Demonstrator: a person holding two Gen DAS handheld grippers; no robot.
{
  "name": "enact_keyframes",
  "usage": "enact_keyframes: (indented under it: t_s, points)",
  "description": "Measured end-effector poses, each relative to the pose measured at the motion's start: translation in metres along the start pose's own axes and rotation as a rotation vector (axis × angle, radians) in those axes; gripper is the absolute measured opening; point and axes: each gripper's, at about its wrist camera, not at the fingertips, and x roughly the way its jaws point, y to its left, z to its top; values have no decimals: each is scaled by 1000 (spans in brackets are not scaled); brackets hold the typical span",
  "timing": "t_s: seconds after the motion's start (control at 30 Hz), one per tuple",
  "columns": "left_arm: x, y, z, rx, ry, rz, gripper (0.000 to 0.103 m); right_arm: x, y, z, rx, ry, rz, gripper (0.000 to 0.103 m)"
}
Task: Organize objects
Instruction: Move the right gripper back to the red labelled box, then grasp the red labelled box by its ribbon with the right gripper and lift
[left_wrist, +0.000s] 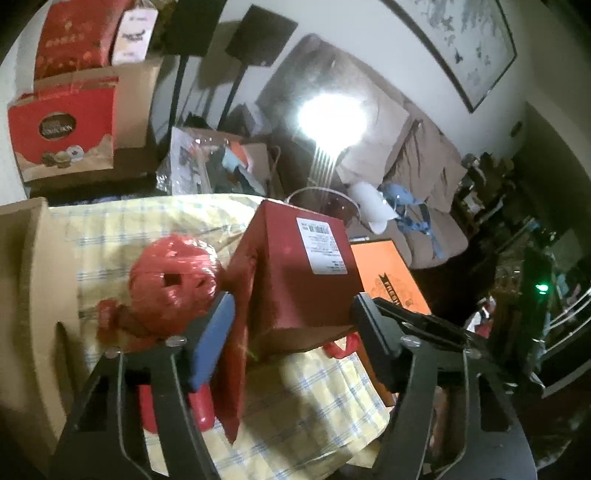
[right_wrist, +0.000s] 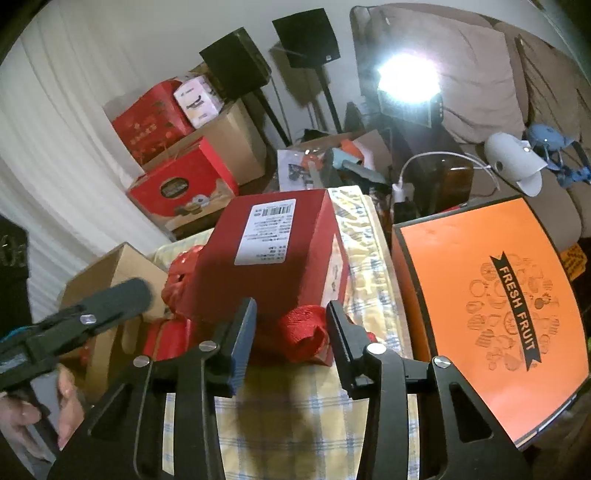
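Black plastic jaws of the right gripper (right_wrist: 290, 332) stand narrowed on either side of a crumpled red mesh handle (right_wrist: 304, 334) without visibly pressing it; one finger carries a ribbed blue pad. That handle hangs from the near edge of a red cardboard box (right_wrist: 273, 254), a matte, square-cornered carton with a white printed label on top. It sits on a table (right_wrist: 280, 424) covered in soft yellow cloth with pale blue checks.

Around the same box (left_wrist: 295, 266), the left gripper (left_wrist: 291, 321) has its jaws partly open, one at each lower corner; whether the pads touch the card cannot be told. Just left of the box lies a wrinkled red plastic bundle (left_wrist: 171, 284), glossy and rounded. A plain brown cardboard carton (left_wrist: 26, 280) stands at the table's left edge. To the right, a flat orange box (right_wrist: 491, 302) with black trim reads FRESH FRUIT. A bare hand (right_wrist: 48, 413) grips the left tool's handle.
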Motion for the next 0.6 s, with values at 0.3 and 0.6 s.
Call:
enact_keyframes:
  t_s: [0.3, 0.6]
  points:
    - [29, -3, 0, -11, 47, -23, 54, 3, -7, 3, 26, 8, 52, 36]
    - [40, -2, 1, -32, 60, -18, 54, 6, -8, 1, 40, 9, 98, 36]
